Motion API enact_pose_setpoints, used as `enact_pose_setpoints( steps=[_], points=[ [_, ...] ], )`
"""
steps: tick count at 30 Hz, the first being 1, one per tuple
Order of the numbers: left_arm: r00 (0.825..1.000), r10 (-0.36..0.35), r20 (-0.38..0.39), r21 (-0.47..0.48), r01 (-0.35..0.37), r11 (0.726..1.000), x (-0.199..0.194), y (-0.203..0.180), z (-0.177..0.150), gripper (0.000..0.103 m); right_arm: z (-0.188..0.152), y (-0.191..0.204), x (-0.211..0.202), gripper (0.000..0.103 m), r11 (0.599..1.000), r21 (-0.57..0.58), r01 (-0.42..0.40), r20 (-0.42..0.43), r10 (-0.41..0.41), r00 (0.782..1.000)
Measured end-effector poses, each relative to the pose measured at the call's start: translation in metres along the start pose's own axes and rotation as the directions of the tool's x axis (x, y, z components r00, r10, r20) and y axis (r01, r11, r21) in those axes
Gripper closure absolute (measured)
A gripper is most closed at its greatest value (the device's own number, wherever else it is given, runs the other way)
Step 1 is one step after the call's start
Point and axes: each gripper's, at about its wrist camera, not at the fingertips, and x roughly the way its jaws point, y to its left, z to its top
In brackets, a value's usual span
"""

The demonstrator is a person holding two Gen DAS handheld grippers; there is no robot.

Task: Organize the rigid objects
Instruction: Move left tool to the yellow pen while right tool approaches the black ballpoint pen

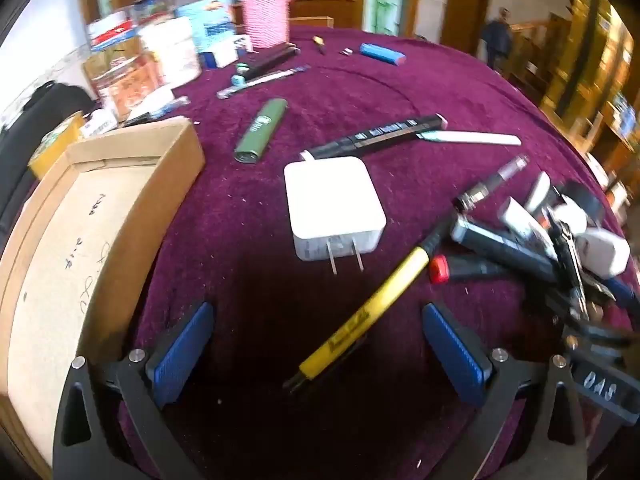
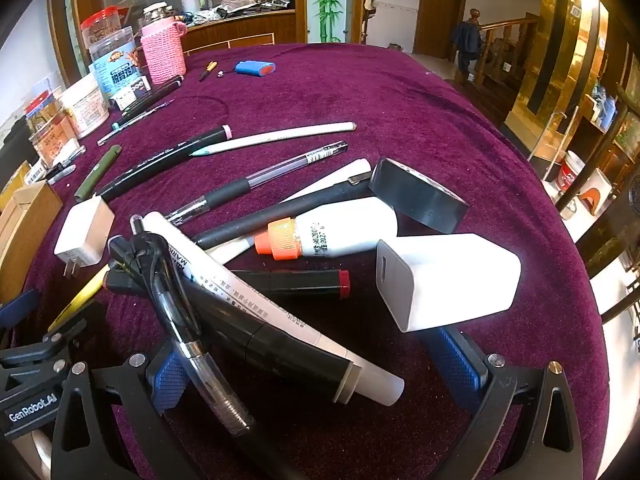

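My left gripper (image 1: 320,348) is open above the purple cloth; a yellow pen (image 1: 364,312) lies slantwise between its blue pads. A white plug charger (image 1: 334,204) lies just ahead of it, prongs toward me. An open cardboard box (image 1: 100,208) is at its left. My right gripper (image 2: 320,368) is open over a heap of pens and markers: a white marker (image 2: 276,308), a black marker (image 2: 280,344) and a clear pen (image 2: 208,372) lie between its fingers. A white adapter block (image 2: 448,280) sits by the right finger. A white glue bottle (image 2: 340,232) and black tape roll (image 2: 420,196) lie beyond.
A green tube (image 1: 262,128), a black marker (image 1: 376,136) and a white pencil (image 1: 472,138) lie mid-table. A blue battery pack (image 1: 382,54), a pink knitted jar (image 1: 266,16) and boxes and jars (image 1: 160,52) crowd the far left edge. The table edge drops off at right.
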Motion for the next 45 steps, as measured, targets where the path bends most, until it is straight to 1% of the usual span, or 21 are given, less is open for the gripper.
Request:
enact_pose_setpoints(
  steps=[3, 6, 10, 14, 16, 17, 19, 21, 22, 23, 24, 25, 26, 28, 32, 34, 35, 38, 40, 42, 45],
  points=[
    [0.999, -0.007, -0.035, 0.021, 0.008, 1.0, -0.005, 0.001, -0.007, 0.0, 0.001, -0.003, -0.001, 0.001, 0.997, -0.047, -0.054, -0.046, 0.052, 0.998],
    [1.0, 0.007, -0.001, 0.017, -0.007, 1.0, -0.007, 0.0, -0.013, 0.0, 0.001, 0.0, 0.0, 0.001, 0.995, -0.079, -0.053, -0.092, 0.046, 0.995],
    [1.0, 0.022, -0.003, 0.001, -0.022, 1.0, -0.005, -0.002, -0.009, 0.0, 0.0, 0.001, 0.0, 0.0, 0.997, -0.072, -0.034, -0.079, 0.029, 0.996],
    [1.0, 0.004, -0.009, -0.004, -0.004, 1.0, -0.009, 0.001, -0.013, 0.001, 0.0, 0.002, 0.0, 0.001, 0.997, -0.067, -0.031, -0.07, 0.027, 0.997],
    [0.999, -0.052, -0.01, -0.032, 0.052, 0.998, -0.023, 0.006, -0.02, 0.003, -0.005, -0.004, -0.01, 0.004, 0.999, -0.042, -0.028, -0.063, 0.025, 0.998],
    [0.997, -0.079, 0.005, -0.039, 0.079, 0.996, -0.033, 0.009, -0.025, 0.003, -0.01, -0.01, -0.02, 0.004, 0.998, -0.016, -0.061, -0.038, 0.061, 0.997],
    [0.995, -0.091, 0.047, -0.027, 0.093, 0.995, -0.053, 0.011, -0.032, 0.003, -0.016, -0.021, -0.045, 0.004, 0.989, 0.011, -0.146, 0.053, 0.146, 0.988],
    [0.989, -0.116, 0.091, -0.011, 0.118, 0.993, -0.076, 0.016, -0.041, 0.003, -0.022, -0.033, -0.068, 0.004, 0.974, 0.021, -0.227, 0.17, 0.22, 0.961],
    [0.985, -0.138, 0.101, -0.008, 0.14, 0.99, -0.085, 0.02, -0.044, 0.003, -0.024, -0.037, -0.073, 0.003, 0.965, 0.023, -0.262, 0.201, 0.252, 0.947],
    [0.982, -0.157, 0.106, -0.009, 0.159, 0.987, -0.091, 0.023, -0.047, 0.003, -0.023, -0.04, -0.073, 0.003, 0.958, 0.023, -0.287, 0.189, 0.277, 0.942],
    [0.978, -0.175, 0.112, -0.012, 0.177, 0.984, -0.097, 0.027, -0.05, 0.003, -0.019, -0.04, -0.067, 0.003, 0.959, 0.015, -0.285, 0.124, 0.281, 0.952],
    [0.974, -0.189, 0.127, -0.009, 0.192, 0.981, -0.104, 0.03, -0.054, 0.003, -0.015, -0.034, -0.061, 0.003, 0.955, 0.005, -0.298, 0.066, 0.297, 0.953],
    [0.971, -0.193, 0.139, 0.0, 0.195, 0.981, -0.108, 0.031, -0.056, 0.003, -0.016, -0.032, -0.055, 0.004, 0.94, 0.007, -0.34, 0.006, 0.34, 0.94],
    [0.972, -0.173, 0.161, 0.03, 0.17, 0.985, -0.116, 0.031, -0.064, 0.003, -0.023, -0.027, -0.048, 0.004, 0.929, 0.012, -0.37, -0.043, 0.37, 0.928],
    [0.976, -0.13, 0.177, 0.041, 0.125, 0.991, -0.12, 0.034, -0.068, 0.003, -0.034, -0.01, -0.042, 0.004, 0.927, -0.016, -0.375, -0.1, 0.372, 0.923],
    [0.977, -0.109, 0.186, 0.031, 0.105, 0.994, -0.122, 0.043, -0.066, 0.003, -0.039, 0.006, -0.033, 0.003, 0.934, -0.036, -0.355, -0.143, 0.347, 0.927],
    [0.975, -0.091, 0.201, 0.03, 0.086, 0.996, -0.125, 0.046, -0.066, 0.003, -0.04, 0.015, -0.034, 0.003, 0.946, -0.071, -0.317, -0.138, 0.306, 0.942],
    [0.97, -0.067, 0.233, 0.014, 0.065, 0.998, -0.133, 0.058, -0.065, 0.003, -0.043, 0.037, -0.04, 0.005, 0.927, -0.136, -0.351, -0.159, 0.329, 0.931],
    [0.971, -0.072, 0.229, 0.008, 0.072, 0.997, -0.132, 0.064, -0.062, 0.003, -0.042, 0.043, -0.045, 0.008, 0.929, -0.162, -0.332, -0.133, 0.313, 0.94],
    [0.974, -0.069, 0.214, 0.014, 0.068, 0.998, -0.128, 0.062, -0.059, 0.003, -0.039, 0.04, -0.056, 0.008, 0.945, -0.189, -0.268, -0.057, 0.262, 0.963],
    [0.978, -0.121, 0.17, 0.04, 0.115, 0.992, -0.117, 0.051, -0.054, 0.003, -0.036, 0.022, -0.065, 0.008, 0.957, -0.161, -0.24, 0.011, 0.245, 0.97]
  ],
)
